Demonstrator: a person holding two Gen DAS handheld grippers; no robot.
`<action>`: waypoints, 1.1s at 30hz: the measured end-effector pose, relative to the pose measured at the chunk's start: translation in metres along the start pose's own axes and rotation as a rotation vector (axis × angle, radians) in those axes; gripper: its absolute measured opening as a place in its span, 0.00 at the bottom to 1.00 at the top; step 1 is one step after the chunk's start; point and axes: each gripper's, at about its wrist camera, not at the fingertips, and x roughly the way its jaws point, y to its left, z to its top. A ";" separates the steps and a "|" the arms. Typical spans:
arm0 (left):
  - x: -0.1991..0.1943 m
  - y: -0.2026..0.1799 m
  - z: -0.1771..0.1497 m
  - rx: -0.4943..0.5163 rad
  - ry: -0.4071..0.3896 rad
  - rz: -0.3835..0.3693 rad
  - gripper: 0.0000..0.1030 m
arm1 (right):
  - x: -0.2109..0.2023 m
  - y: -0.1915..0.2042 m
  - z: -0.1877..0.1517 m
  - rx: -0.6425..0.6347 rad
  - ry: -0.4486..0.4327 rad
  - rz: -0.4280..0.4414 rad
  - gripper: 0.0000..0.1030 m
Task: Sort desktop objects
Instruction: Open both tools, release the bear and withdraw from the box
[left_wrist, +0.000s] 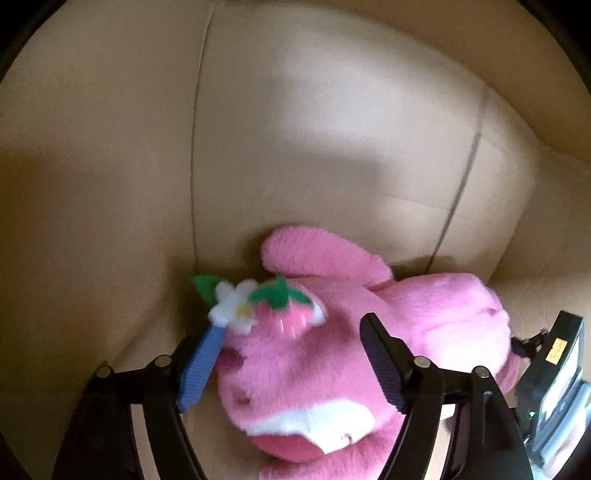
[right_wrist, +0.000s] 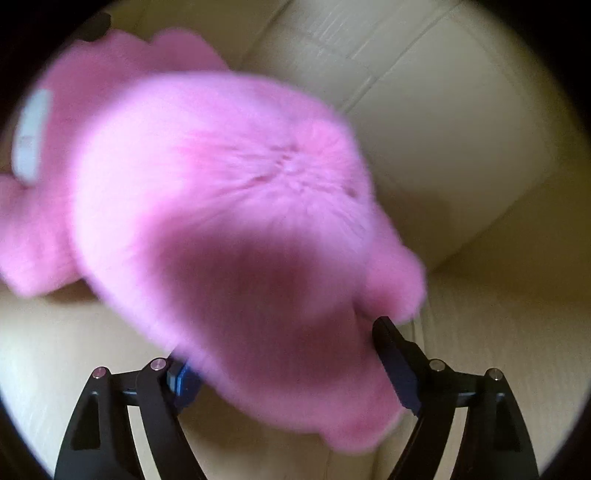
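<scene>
pink plush toy (left_wrist: 332, 354) lies inside a cardboard box (left_wrist: 110, 184), between the spread jaws of the left gripper (left_wrist: 291, 354), its strawberry (left_wrist: 288, 310) and white flower (left_wrist: 234, 306) by the left finger.
right wrist view: blurred plush toy (right_wrist: 221, 206) fills the spread right gripper (right_wrist: 284, 369); whether the pads touch it, cannot tell.

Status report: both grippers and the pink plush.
Left gripper open around pink plush toy. Right gripper open around it too. Toy inside cardboard box. Nothing in the way.
</scene>
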 end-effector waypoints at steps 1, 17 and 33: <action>-0.013 -0.003 -0.005 0.018 -0.027 -0.004 0.84 | -0.013 0.001 -0.006 0.011 -0.028 0.015 0.81; -0.285 -0.063 -0.207 0.053 -0.332 -0.046 1.00 | -0.225 -0.097 -0.216 0.342 -0.562 0.379 1.00; -0.317 -0.162 -0.406 0.135 -0.104 -0.073 1.00 | -0.206 0.002 -0.409 0.448 -0.308 0.418 1.00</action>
